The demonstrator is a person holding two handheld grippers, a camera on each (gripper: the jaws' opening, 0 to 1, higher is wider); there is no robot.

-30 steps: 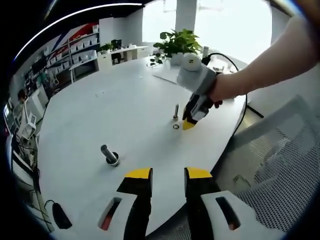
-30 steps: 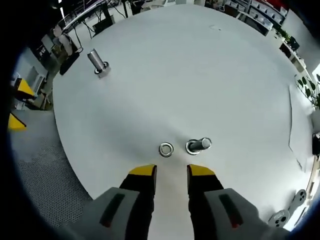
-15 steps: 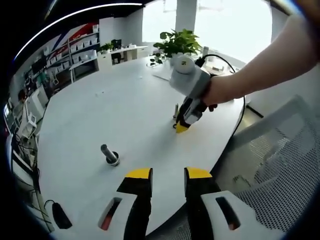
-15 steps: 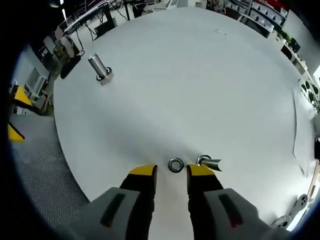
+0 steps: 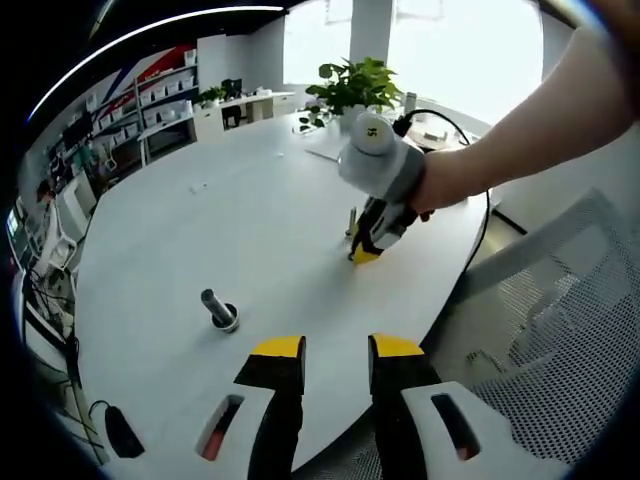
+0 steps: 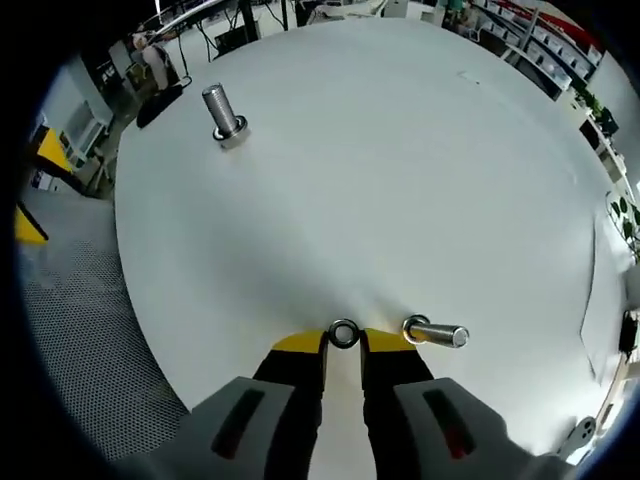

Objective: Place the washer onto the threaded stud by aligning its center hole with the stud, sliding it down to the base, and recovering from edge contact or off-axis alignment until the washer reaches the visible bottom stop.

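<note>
On the white bench (image 6: pixel 400 180), the right tool (image 6: pixel 343 345) pinches the washer (image 6: pixel 343 333) beside the stud (image 6: pixel 436 333) (left tool (image 5: pixel 335 350) spread).

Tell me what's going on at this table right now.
A person is working a handheld gripper in each hand over a round white table. The right gripper has its jaws down at the washer, which lies flat on the table beside the small threaded stud; whether it is gripped yet is unclear. The left gripper hangs open near the table edge. A larger bolt stands apart.
</note>
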